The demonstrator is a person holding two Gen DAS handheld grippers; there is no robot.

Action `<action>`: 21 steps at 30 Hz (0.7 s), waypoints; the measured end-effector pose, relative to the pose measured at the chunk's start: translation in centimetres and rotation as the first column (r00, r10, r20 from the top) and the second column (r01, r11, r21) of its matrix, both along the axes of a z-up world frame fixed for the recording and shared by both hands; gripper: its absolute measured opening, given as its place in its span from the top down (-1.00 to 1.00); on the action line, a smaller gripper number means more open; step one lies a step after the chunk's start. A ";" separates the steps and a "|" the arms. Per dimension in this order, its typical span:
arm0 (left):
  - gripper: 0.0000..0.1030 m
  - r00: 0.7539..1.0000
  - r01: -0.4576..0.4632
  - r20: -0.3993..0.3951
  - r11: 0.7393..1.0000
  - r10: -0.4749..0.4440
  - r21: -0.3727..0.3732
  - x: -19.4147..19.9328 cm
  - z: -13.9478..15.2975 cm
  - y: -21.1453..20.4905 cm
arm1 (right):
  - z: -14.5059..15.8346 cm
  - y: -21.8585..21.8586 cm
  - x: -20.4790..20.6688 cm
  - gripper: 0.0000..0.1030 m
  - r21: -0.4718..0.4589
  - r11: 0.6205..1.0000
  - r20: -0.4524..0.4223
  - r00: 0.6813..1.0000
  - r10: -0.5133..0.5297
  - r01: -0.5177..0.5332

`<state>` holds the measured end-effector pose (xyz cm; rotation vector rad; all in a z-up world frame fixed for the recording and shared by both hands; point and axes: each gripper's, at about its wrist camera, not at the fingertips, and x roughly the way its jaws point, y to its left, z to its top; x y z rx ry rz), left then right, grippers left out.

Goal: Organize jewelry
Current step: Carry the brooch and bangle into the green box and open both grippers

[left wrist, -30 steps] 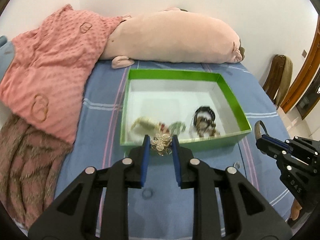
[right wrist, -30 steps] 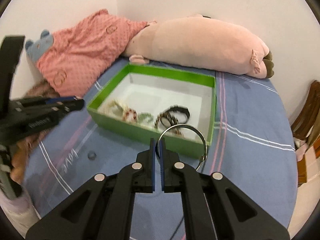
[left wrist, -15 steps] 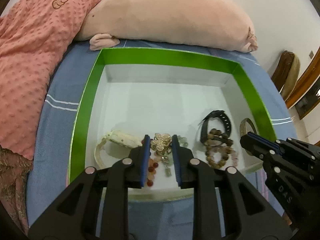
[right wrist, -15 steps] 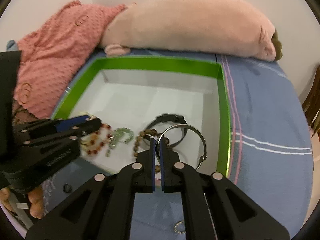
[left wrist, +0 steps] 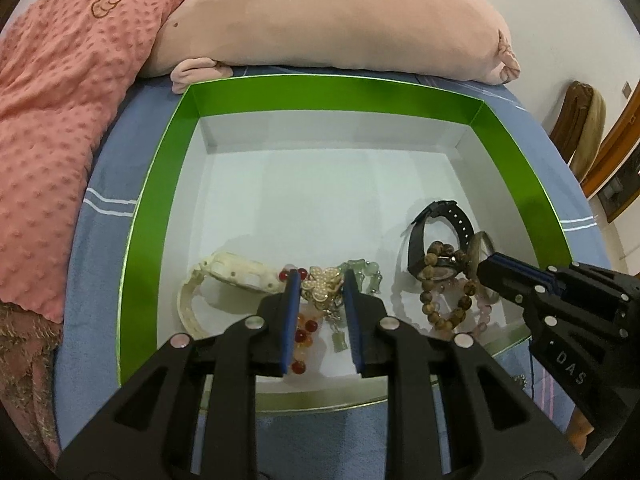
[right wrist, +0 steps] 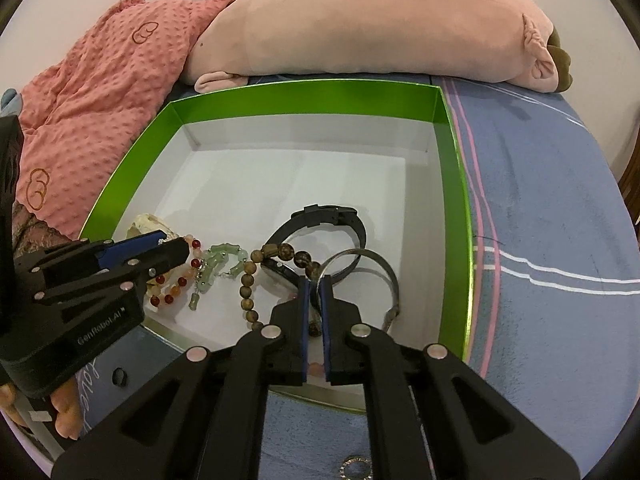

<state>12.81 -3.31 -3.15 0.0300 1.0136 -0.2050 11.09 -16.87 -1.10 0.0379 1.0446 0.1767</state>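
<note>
A green box point(left wrist: 152, 208) with a white floor lies on the bed. My left gripper point(left wrist: 319, 280) is shut on a gold pearl flower brooch point(left wrist: 322, 286), held low over the box's front. Beneath it lie a cream watch point(left wrist: 224, 276), red beads point(left wrist: 302, 336) and a jade bracelet point(left wrist: 364, 272). My right gripper point(right wrist: 315, 280) is shut on a silver bangle point(right wrist: 376, 268), low over a black watch point(right wrist: 328, 216) and a wooden bead bracelet point(right wrist: 250, 280) at the box's point(right wrist: 456, 184) front right. The right gripper also shows in the left wrist view point(left wrist: 490, 266).
A pink plush pig point(left wrist: 340, 20) and a pink dotted blanket point(left wrist: 60, 100) lie behind and left of the box. The blue striped bedsheet point(right wrist: 540, 220) spreads to the right. A small ring point(right wrist: 354, 470) lies on the sheet near the front. A wooden chair point(left wrist: 580, 128) stands at far right.
Both grippers have moved forward and lower into the box, each still holding its piece. The bangle and the brooch now hang just above the jewelry inside.
</note>
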 end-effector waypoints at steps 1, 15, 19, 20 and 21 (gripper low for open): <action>0.57 1.000 0.002 0.001 1.000 -0.002 0.000 0.0 0.0 0.0 | 0.0 0.0 0.0 0.90 0.001 1.000 0.000 1.000 0.002 -0.002; 0.46 0.997 0.005 0.076 0.999 -0.002 -0.035 -1.9 2.8 0.6 | 4.3 -0.3 -3.3 0.69 0.028 0.999 0.093 0.996 0.012 -0.015; 0.33 0.995 0.006 0.105 1.000 -0.004 -0.022 -3.7 4.7 0.6 | 5.9 -0.4 -6.4 0.40 0.012 0.999 0.111 0.993 0.044 -0.045; 0.17 0.994 0.010 0.110 1.000 -0.009 -0.009 -4.3 5.1 0.6 | 6.1 -0.5 -7.2 0.16 0.009 0.999 0.113 0.992 0.050 -0.052; 0.10 0.993 0.012 0.118 1.000 -0.014 0.017 -5.2 5.6 0.6 | 6.3 -0.5 -8.3 0.04 0.001 0.998 0.115 0.992 0.059 -0.060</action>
